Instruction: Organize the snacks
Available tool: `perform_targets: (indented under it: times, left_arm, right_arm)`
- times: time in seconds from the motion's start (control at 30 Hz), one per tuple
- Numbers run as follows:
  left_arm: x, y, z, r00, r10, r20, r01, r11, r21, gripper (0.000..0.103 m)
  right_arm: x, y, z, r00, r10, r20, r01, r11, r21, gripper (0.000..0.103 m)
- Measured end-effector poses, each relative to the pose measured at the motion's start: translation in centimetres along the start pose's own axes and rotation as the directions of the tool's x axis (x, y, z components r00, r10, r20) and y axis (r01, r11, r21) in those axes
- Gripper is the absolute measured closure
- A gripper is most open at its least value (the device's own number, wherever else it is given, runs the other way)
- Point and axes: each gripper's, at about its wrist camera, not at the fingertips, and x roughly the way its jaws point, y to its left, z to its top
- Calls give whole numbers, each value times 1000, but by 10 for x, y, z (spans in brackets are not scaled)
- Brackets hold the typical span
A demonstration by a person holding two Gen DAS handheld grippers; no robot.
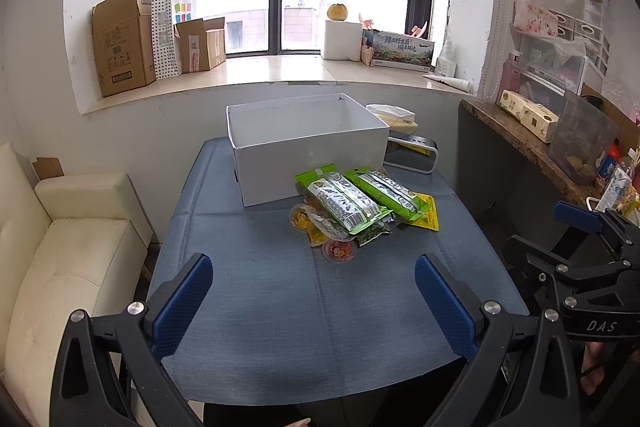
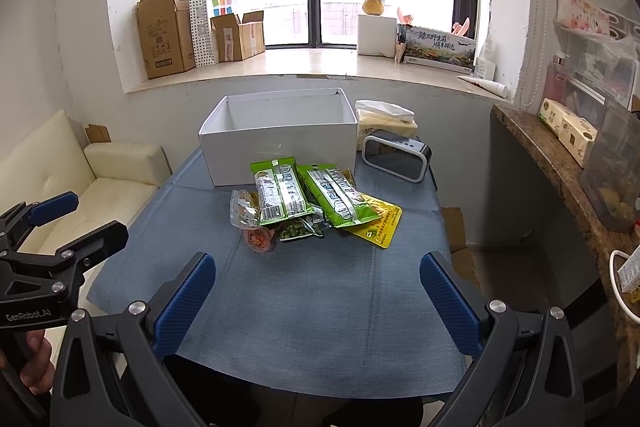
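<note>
Left gripper [image 1: 313,301] and right gripper [image 2: 318,301] both spread wide and empty, held over the near edge of the blue table [image 1: 280,327]. Snack pile [image 1: 352,207] sits ahead of both claws, mid-table: two green packets on a yellow pouch [image 2: 380,223] plus jelly cups [image 1: 339,251]. White box [image 2: 280,143] just beyond the pile, touching it; the visible interior holds nothing.

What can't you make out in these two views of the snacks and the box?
- Box floor: both views, hidden by its front wall.
- Jelly cups and lower packs: both views, partly covered by the green packs.
- Pack print: too small to read in either view.
- Yellow pack: half under a green pack.
</note>
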Motion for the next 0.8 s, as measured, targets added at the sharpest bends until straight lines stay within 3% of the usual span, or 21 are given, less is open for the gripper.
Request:
perform_targets:
  times: [0.53, 0.73, 0.8]
  left_arm:
    - [2, 2, -1, 1000, 0, -4, 0, 1000, 5, 0]
    - [6, 5, 2, 1000, 1, -4, -1, 1000, 0, 0]
    - [9, 6, 2, 1000, -5, -5, 5, 1000, -6, 0]
  right_arm:
    - [7, -2, -2, 1000, 13, -2, -13, 1000, 2, 0]
    - [10, -4, -2, 999, 49, 20, -49, 999, -1, 0]
    - [12, -5, -2, 996, 59, 64, -58, 998, -27, 0]
